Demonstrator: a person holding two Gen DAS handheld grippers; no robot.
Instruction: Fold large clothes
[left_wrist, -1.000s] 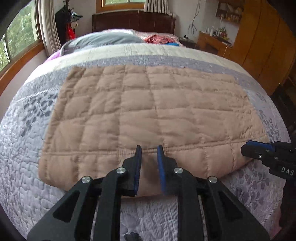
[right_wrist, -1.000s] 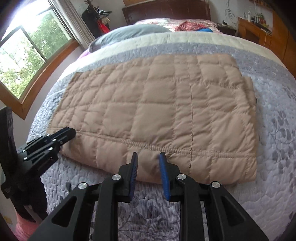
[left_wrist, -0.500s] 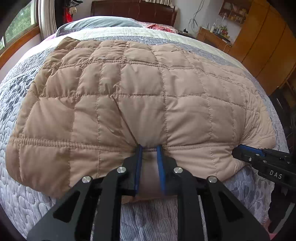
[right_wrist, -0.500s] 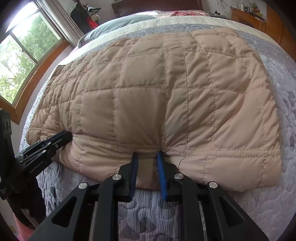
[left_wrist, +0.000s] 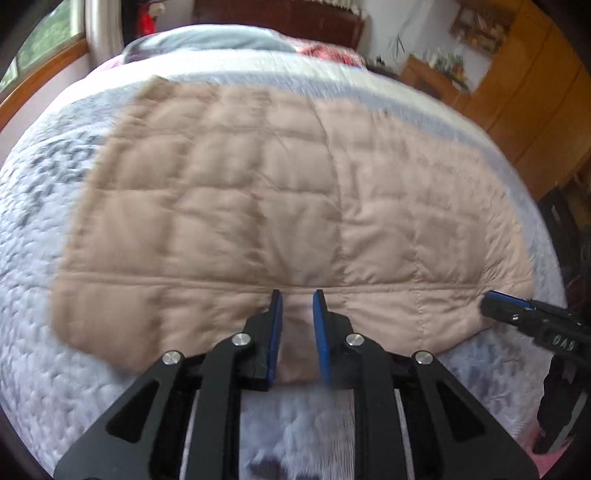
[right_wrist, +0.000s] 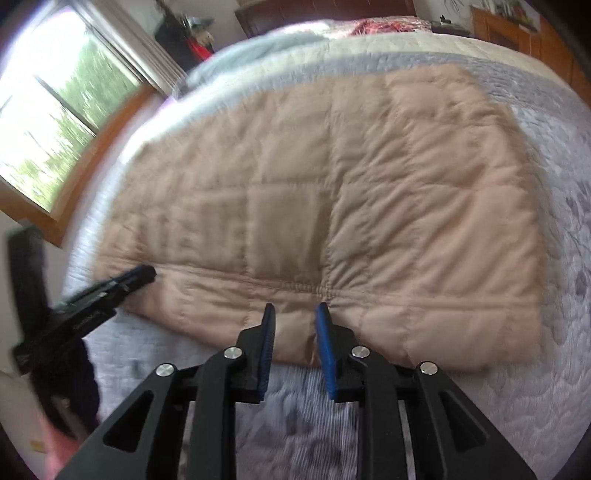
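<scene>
Now the jacket's near hem, running crosswise, is straddled by both opening grippers, left and right, neither pinching.

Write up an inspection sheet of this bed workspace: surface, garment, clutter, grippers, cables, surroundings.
Surface: grey-lilac quilted bedspread, bare around the garment.
Job's things: tan quilted garment lies flat, near hem toward the grippers.
Clutter: red cloth and grey pillow at the head end.
Grippers: left gripper and right gripper both have jaws opening, with the hem between them.
Cables: thin wires hang on the far wall.
Surroundings: window, wooden wardrobe, dark headboard.
</scene>
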